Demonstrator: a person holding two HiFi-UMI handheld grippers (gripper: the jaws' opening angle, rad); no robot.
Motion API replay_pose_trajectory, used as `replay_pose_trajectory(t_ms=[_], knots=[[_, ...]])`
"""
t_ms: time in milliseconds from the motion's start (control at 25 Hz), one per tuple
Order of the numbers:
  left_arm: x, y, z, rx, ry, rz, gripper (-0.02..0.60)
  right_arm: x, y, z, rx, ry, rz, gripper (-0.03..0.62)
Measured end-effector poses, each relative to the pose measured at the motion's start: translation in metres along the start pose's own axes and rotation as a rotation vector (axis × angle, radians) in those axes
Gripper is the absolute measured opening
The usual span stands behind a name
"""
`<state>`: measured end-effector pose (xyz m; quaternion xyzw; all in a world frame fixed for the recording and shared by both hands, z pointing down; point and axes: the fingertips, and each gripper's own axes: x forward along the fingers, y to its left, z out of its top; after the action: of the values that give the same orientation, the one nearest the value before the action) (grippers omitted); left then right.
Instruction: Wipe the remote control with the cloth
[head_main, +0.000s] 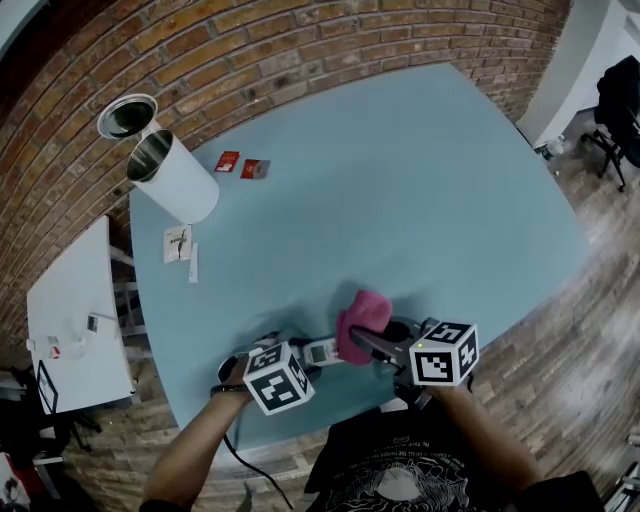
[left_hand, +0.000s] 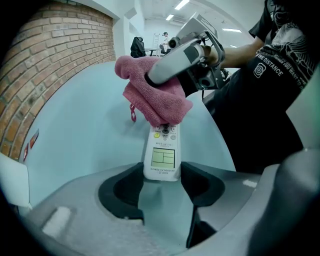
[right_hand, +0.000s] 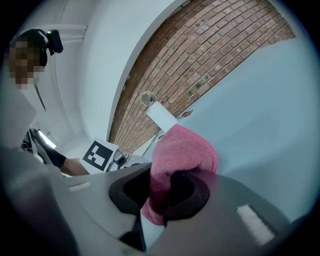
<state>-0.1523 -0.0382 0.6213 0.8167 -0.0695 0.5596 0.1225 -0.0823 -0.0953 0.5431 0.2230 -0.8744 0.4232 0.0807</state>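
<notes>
Teal table (head_main: 400, 180), can (head_main: 178, 180) far off; L hand-held gripper (left_hand: 161, 175) clamps remote (left_hand: 161, 152), R hand-held gripper (right_hand: 161, 196) clamps cloth (right_hand: 185, 150).

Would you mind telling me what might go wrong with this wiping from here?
The left gripper grips only the near end of the remote control, so pushing with the cloth could pivot it loose. It lies close to the near edge of the table and might fall off if it slips.
</notes>
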Motion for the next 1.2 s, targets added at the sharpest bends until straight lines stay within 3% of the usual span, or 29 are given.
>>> replay_pose_trajectory(t_ms=[640, 960, 1200], knots=[[0.001, 0.000, -0.001, -0.005, 0.021, 0.002, 0.233, -0.031, -0.023, 0.002, 0.001, 0.021, 0.012, 0.061], [0.001, 0.001, 0.000, -0.010, -0.001, 0.012, 0.236, -0.049, -0.031, 0.009, 0.047, -0.078, -0.067, 0.061], [-0.008, 0.009, -0.002, -0.024, -0.075, 0.109, 0.255, -0.053, -0.018, 0.006, 0.030, -0.119, -0.109, 0.063]])
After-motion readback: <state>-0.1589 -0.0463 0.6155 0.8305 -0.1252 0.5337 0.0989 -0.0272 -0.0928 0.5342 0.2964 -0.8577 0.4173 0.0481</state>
